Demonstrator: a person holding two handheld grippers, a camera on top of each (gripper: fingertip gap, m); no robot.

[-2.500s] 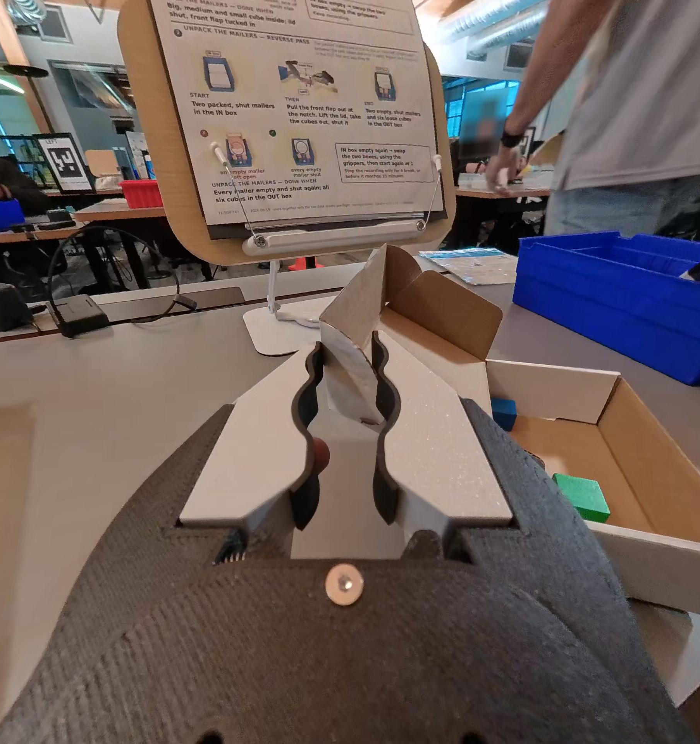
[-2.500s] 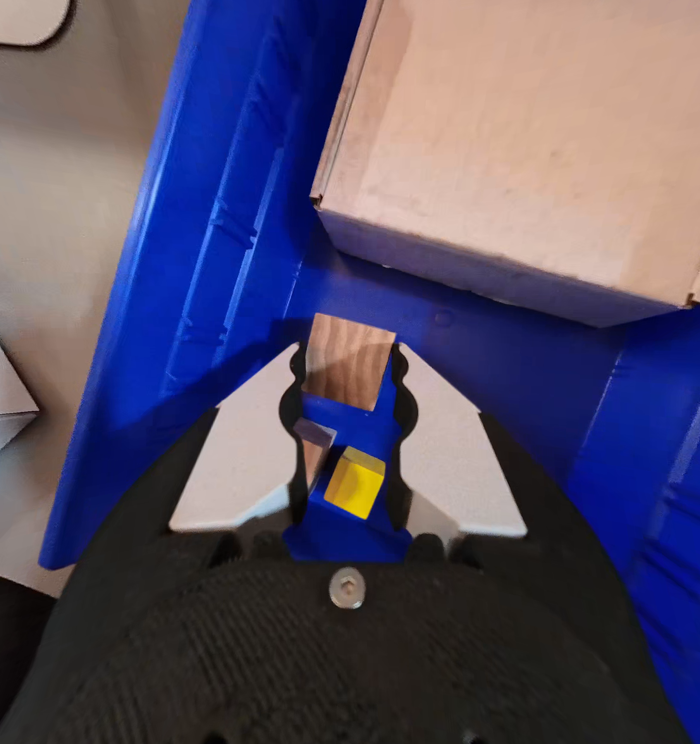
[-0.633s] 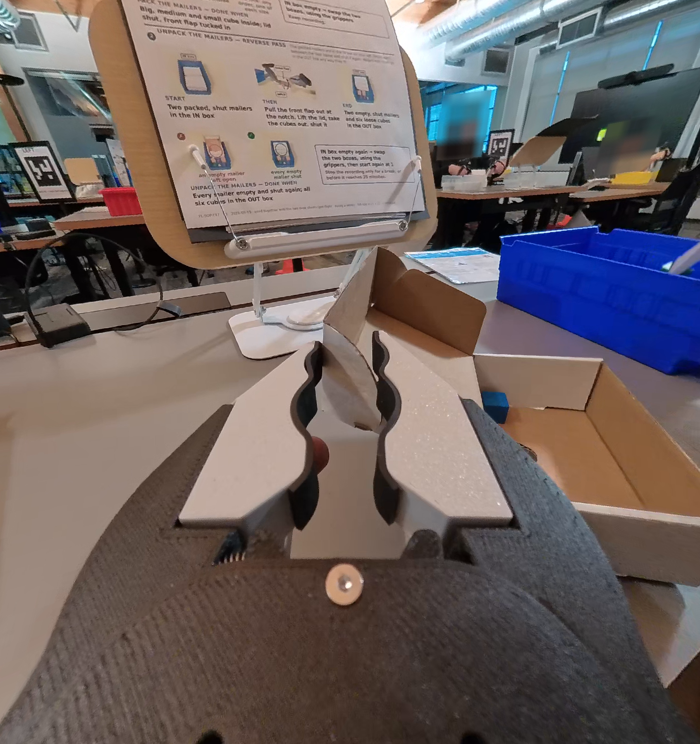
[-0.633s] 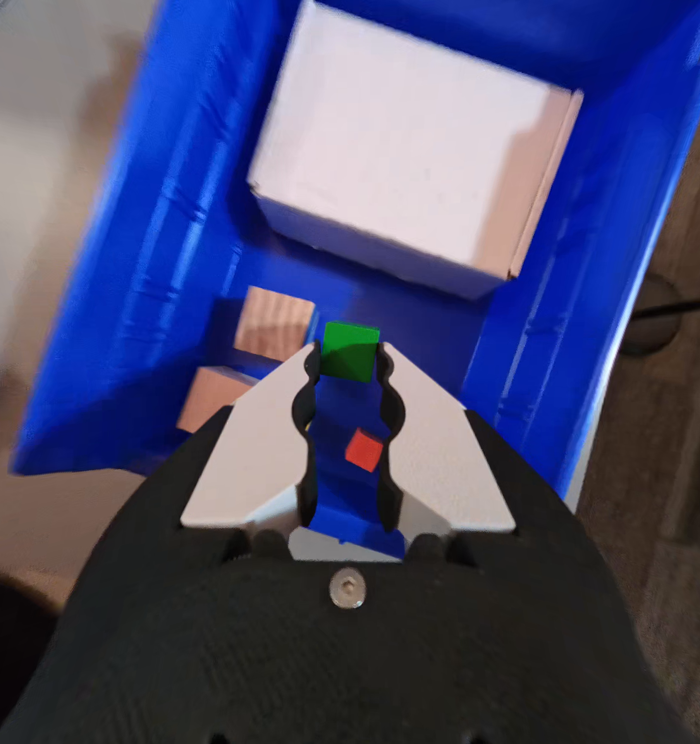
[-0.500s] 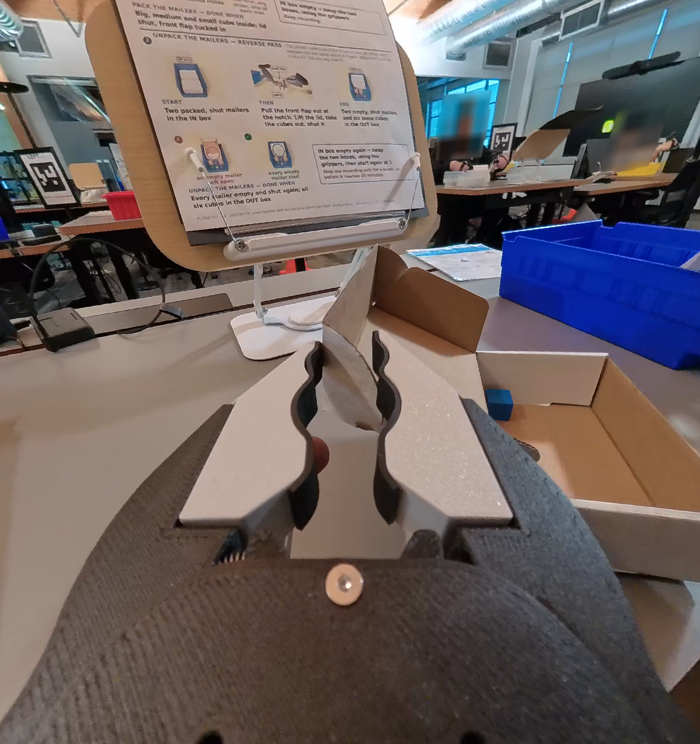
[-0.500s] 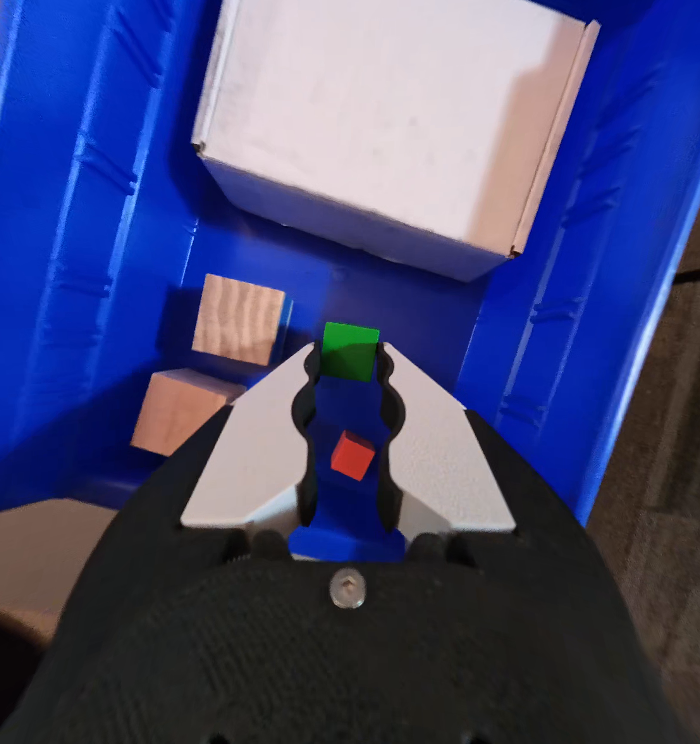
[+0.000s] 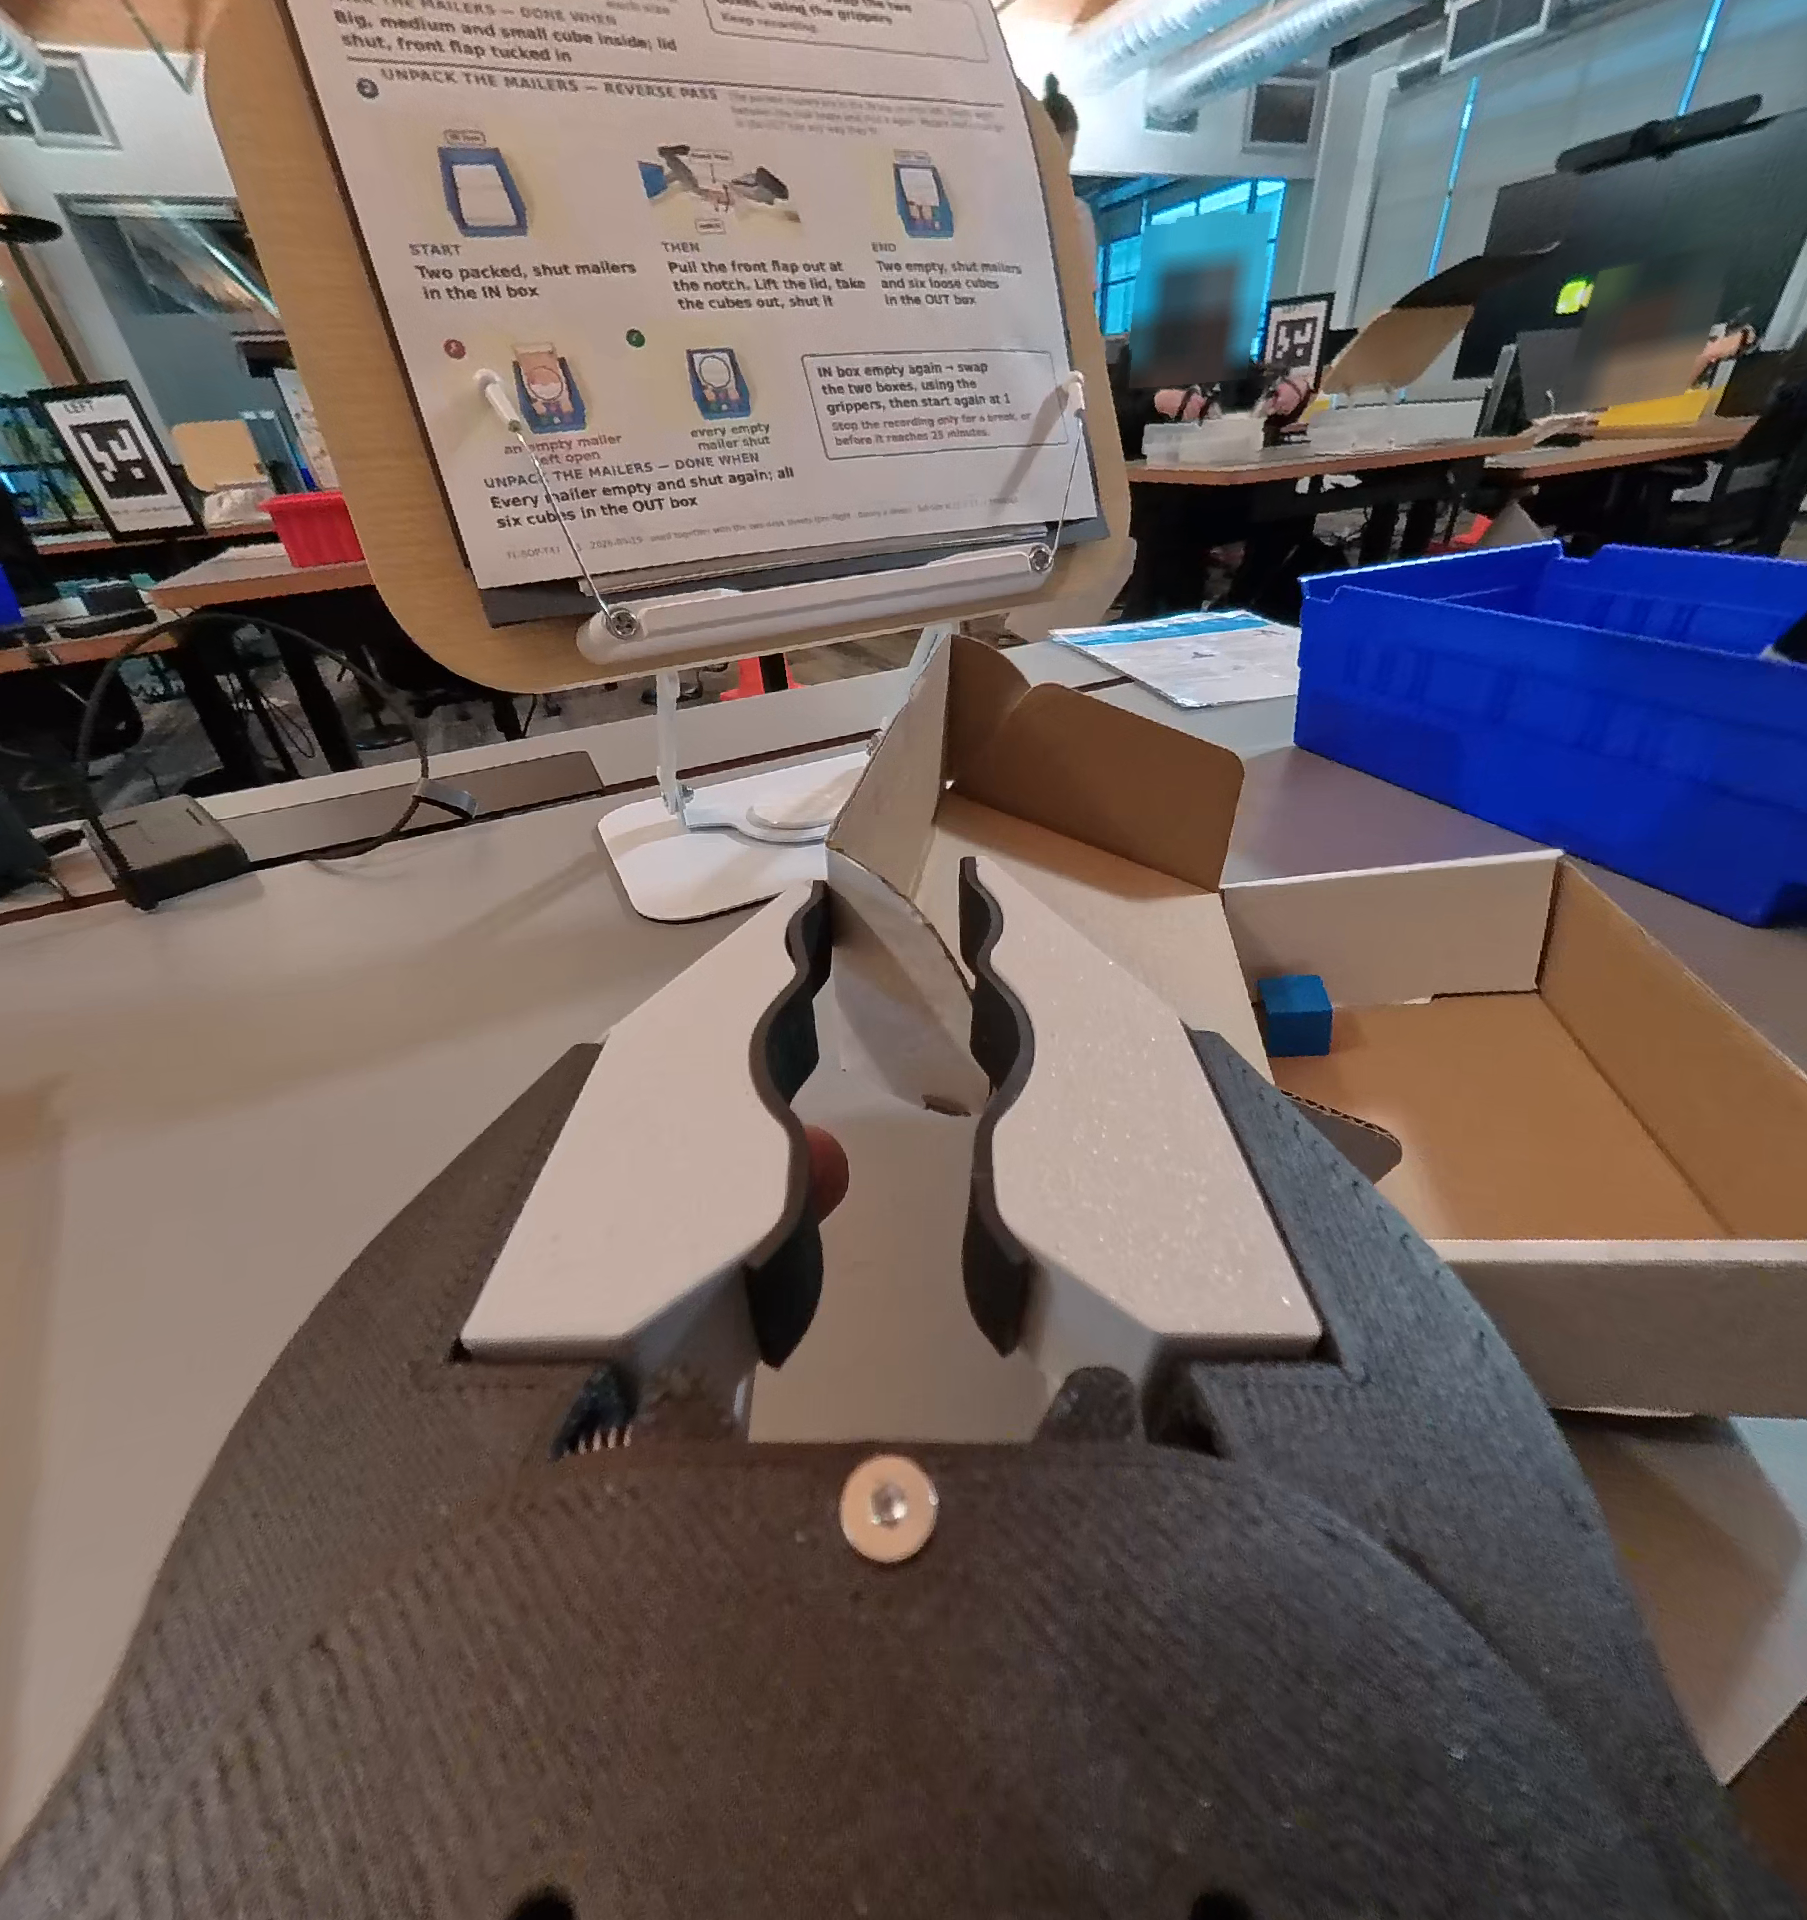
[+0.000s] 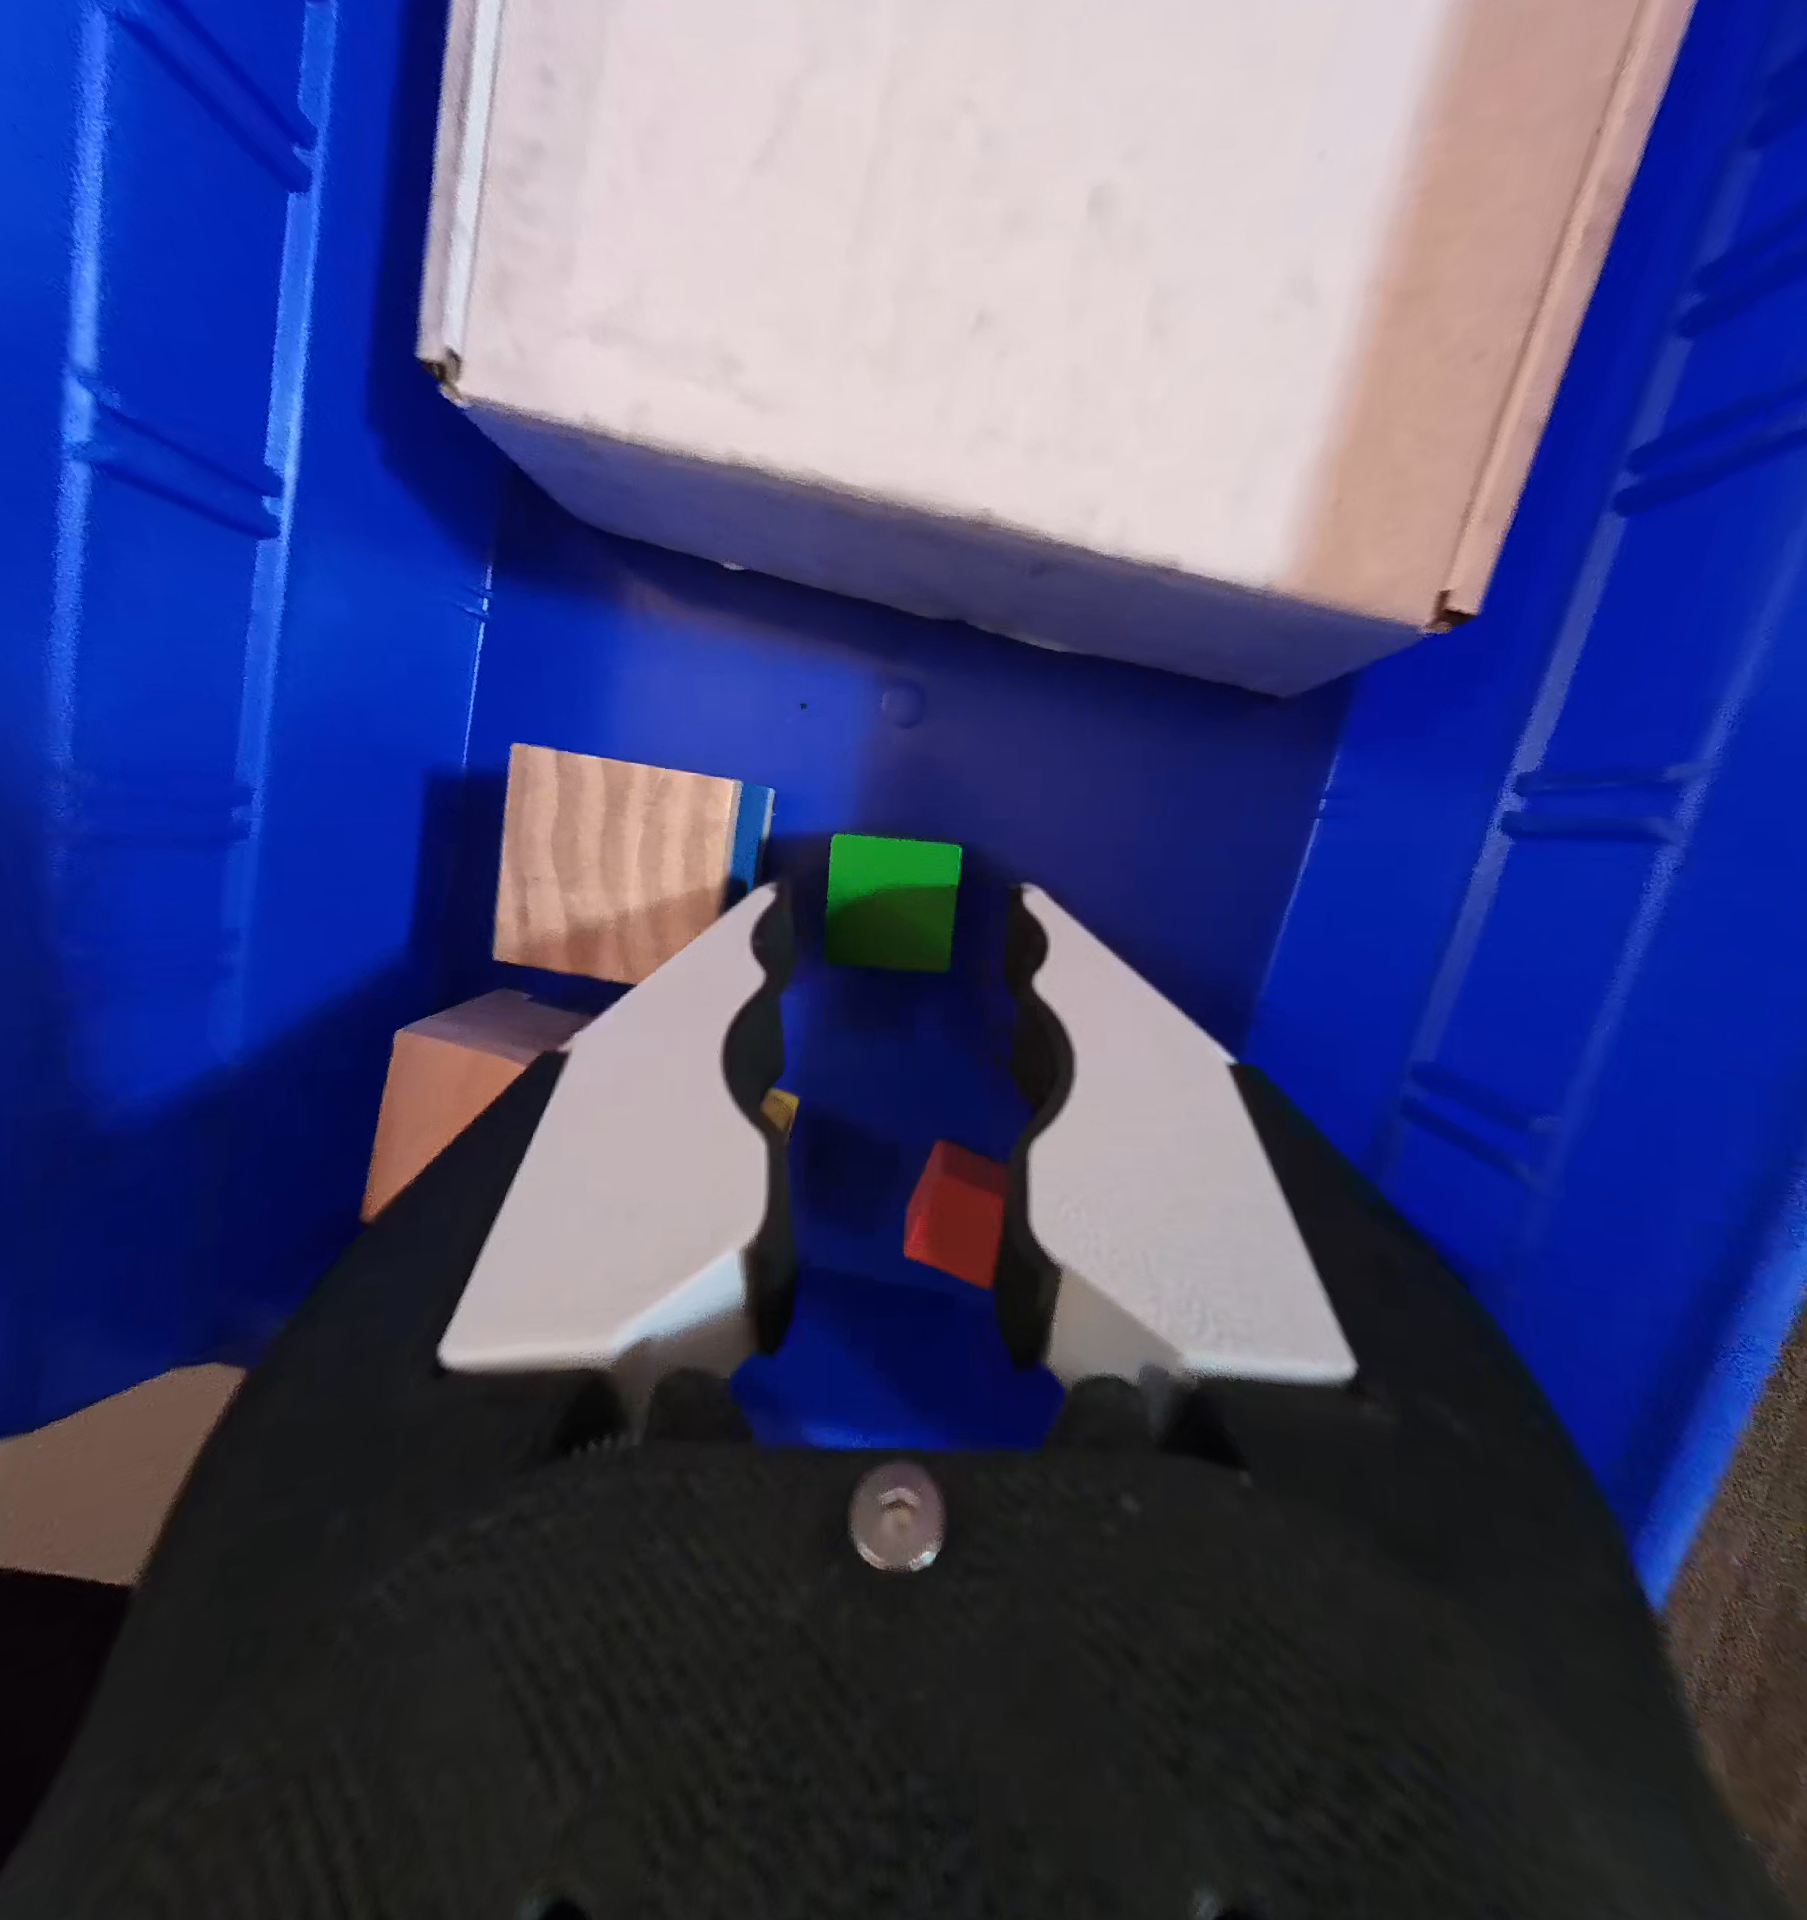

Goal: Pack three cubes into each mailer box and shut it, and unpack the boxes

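Observation:
My left gripper [image 7: 891,883] is shut on the raised lid flap [image 7: 899,831] of the open mailer box [image 7: 1657,1039], which lies on the table to its right. A small blue cube [image 7: 1294,1013] sits in the box's far corner. My right gripper [image 8: 897,904] is open over the blue bin [image 8: 203,623]. A green cube [image 8: 891,902] shows between its fingertips with a gap on each side. I cannot tell whether it rests on the bin floor. A red cube [image 8: 956,1210], a yellow cube [image 8: 779,1112] and two wooden cubes [image 8: 618,862] [image 8: 463,1091] lie in the bin.
A shut white mailer box [image 8: 982,312] fills the bin's far end. In the left wrist view the bin [image 7: 1605,748] stands at the right behind the open mailer. An instruction board on a stand [image 7: 691,312] is straight ahead, and a black cabled device [image 7: 166,847] at the left. There is about 50 cm between the tips of the two grippers.
The green cube left the open mailer and came over the bin in my right gripper. The right jaws have now parted from it. My left gripper still holds the flap.

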